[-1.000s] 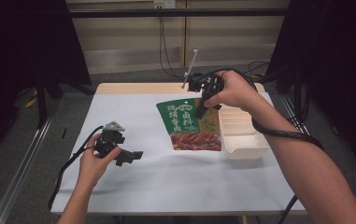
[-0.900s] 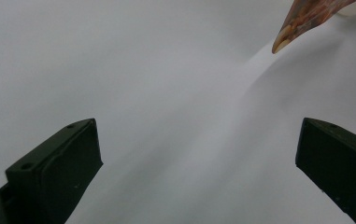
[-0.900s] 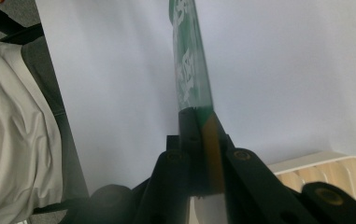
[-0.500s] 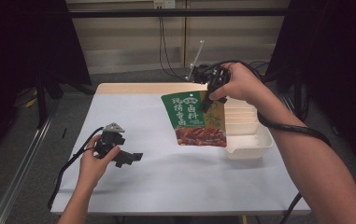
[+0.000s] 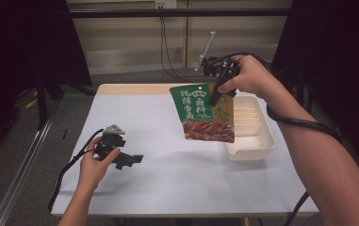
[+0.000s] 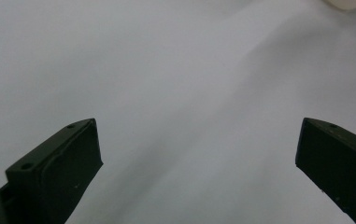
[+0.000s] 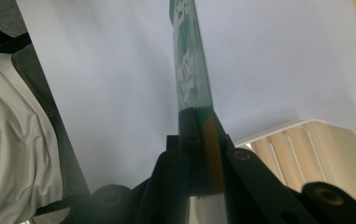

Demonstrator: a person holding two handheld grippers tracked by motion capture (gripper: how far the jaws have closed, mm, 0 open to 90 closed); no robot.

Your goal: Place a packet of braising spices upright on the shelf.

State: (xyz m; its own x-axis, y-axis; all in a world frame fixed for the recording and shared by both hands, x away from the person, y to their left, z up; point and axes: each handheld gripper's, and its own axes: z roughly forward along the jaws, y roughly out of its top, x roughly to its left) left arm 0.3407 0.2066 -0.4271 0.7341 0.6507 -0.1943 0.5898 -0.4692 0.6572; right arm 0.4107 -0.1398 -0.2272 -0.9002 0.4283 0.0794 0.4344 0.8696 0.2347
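Note:
A green food pouch (image 5: 204,113) with a picture of braised meat hangs in the air over the table, held by its top edge. My right gripper (image 5: 216,94) is shut on that edge, with the pouch dangling partly over the white tray (image 5: 261,148). In the right gripper view the pouch (image 7: 190,70) runs edge-on up from the closed jaws of my right gripper (image 7: 199,126). My left gripper (image 5: 132,160) rests low on the table at the left in the person's hand. In the left gripper view my left gripper (image 6: 196,154) stands open over bare table.
The white ribbed tray (image 7: 316,144) sits at the table's right side. The table top (image 5: 167,188) is white, with a wooden strip along its far edge. Cables trail from both grippers; dark curtains and a metal rail flank the table.
My right gripper has lifted the pouch up and toward the right, so it now hangs partly over the tray. The left hand has stayed in place.

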